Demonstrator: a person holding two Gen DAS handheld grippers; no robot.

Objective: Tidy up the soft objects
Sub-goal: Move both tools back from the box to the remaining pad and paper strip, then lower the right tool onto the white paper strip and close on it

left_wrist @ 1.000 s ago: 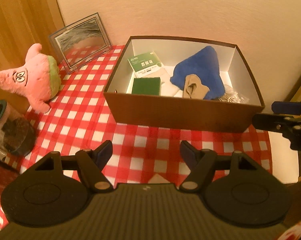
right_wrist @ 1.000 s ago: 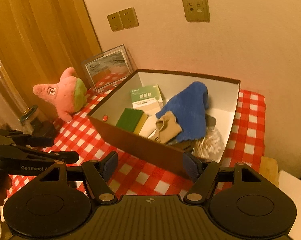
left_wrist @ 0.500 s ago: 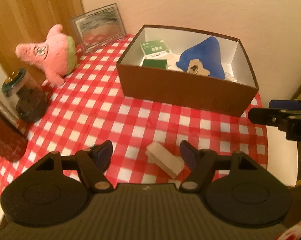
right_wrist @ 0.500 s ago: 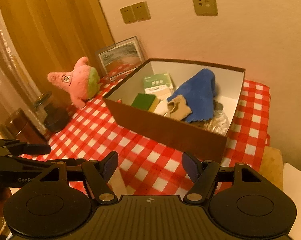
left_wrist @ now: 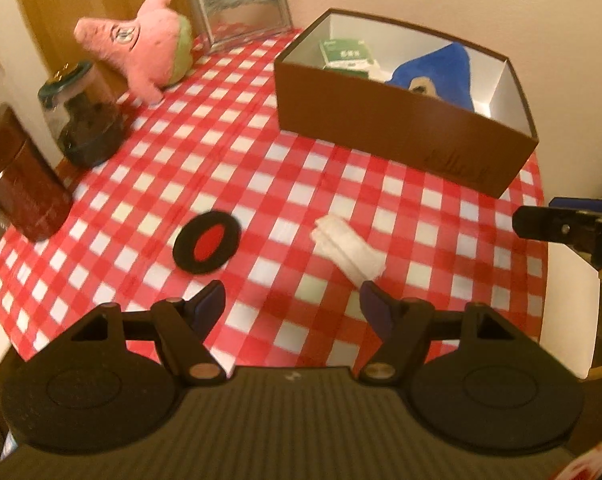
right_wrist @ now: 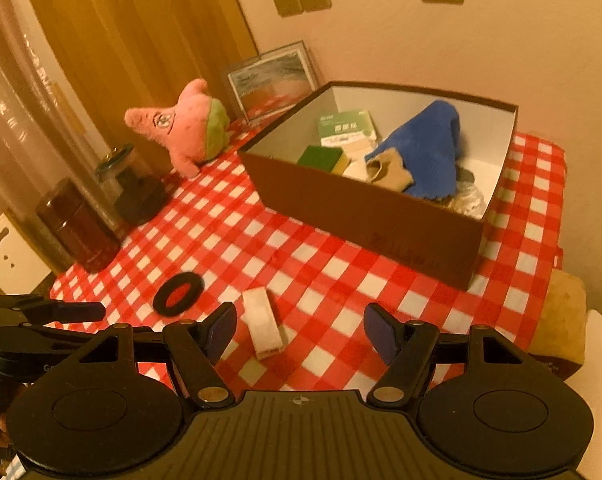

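open checkered tablecloth (left_wrist: 261, 184) mid-table; brown box (left_wrist: 401, 128) blocks the back-right corner, jars (left_wrist: 81, 120) the left edge.

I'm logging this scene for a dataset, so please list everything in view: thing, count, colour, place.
Cardboard box: 1, brown, white inside, back right of cloth.
Towel: 1, blue, in box.
Sponge: 1, green-yellow, in box.
Packet: 1, green-white, in box.
Star plush: 1, pink, back left.
Picture frame: 1, silver, against wall.
Jars: 2, dark, left edge.
Ring: 1, black, front cloth.
Folded pad: 1, white, beside ring.
Left gripper: open, empty.
Right gripper: open, empty.
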